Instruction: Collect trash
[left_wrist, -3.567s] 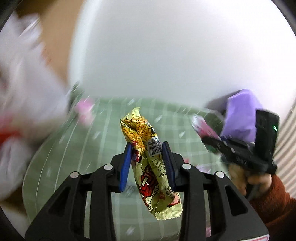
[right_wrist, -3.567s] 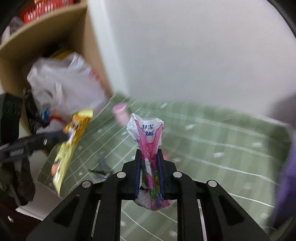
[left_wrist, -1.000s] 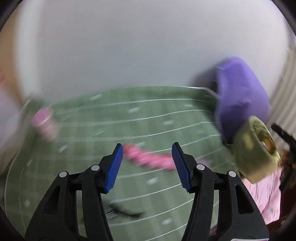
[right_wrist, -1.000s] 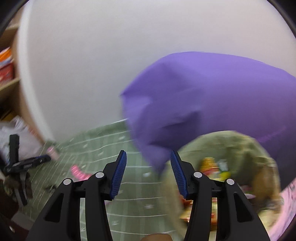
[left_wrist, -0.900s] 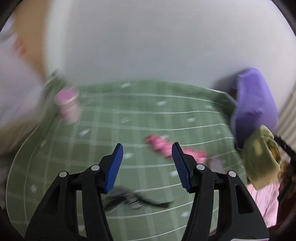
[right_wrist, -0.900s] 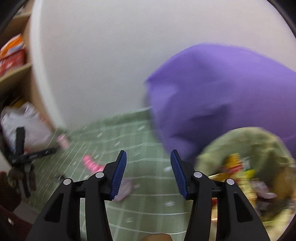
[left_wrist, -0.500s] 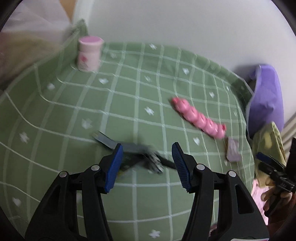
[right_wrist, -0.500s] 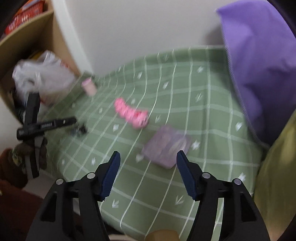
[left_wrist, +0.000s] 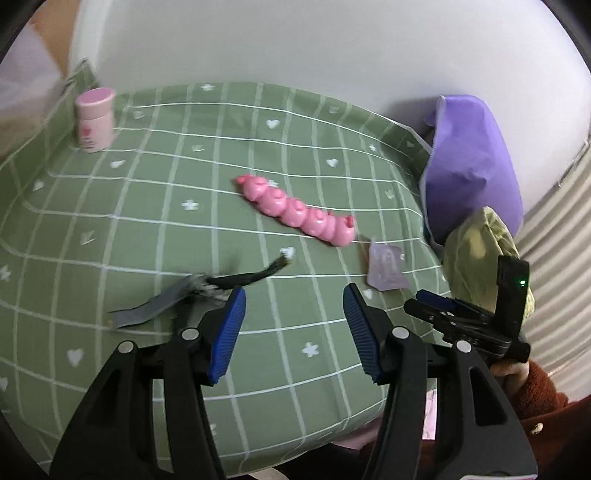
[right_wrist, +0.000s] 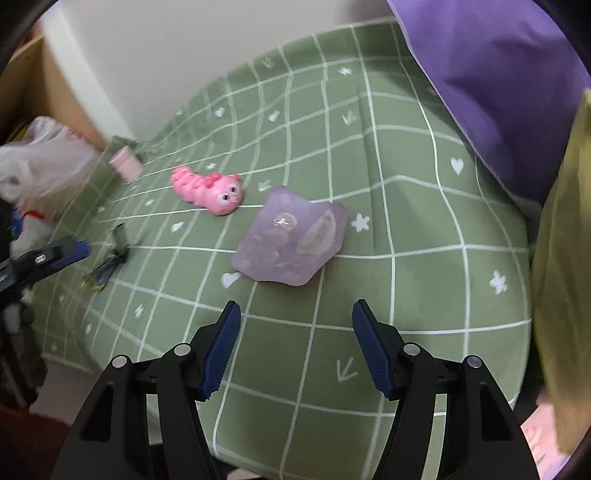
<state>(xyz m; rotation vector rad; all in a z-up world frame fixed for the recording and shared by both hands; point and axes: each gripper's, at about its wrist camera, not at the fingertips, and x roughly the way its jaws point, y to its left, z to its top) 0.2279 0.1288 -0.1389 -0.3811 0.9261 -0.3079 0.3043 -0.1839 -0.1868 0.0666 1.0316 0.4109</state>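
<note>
Right hand-held gripper (right_wrist: 295, 350): spread wide, nothing between the blue pads; it points down at the green checked bed cover (right_wrist: 406, 295).
Lilac wrapper (right_wrist: 291, 242): flat on the cover, just ahead of the right hand-held gripper and slightly left of its centre line; long axis runs from lower left to upper right in the right wrist view. This is the right hand's nearest piece of trash, judged the next pick.
Left hand-held gripper (left_wrist: 293, 332): spread, empty, tilted down at the cover.
Grey and black wrapper (left_wrist: 192, 291): a torn strip lying flat just ahead of and touching or nearly touching the left pad's tip; long axis runs left to right across the left wrist view, dark twisted end toward the right. The left hand is far nearer to it.
Pink caterpillar toy (left_wrist: 295, 210): beyond both wrappers, lying diagonally; probably not trash.
Pink jar (left_wrist: 94, 120): upright at the far left corner of the cover.
Yellow-green bag (left_wrist: 476, 254): at the right edge, beside the purple pillow (left_wrist: 469, 166); likely the trash bag.
Writing: faint printed figures on the lilac wrapper, no words readable; the jar's label too blurred.
</note>
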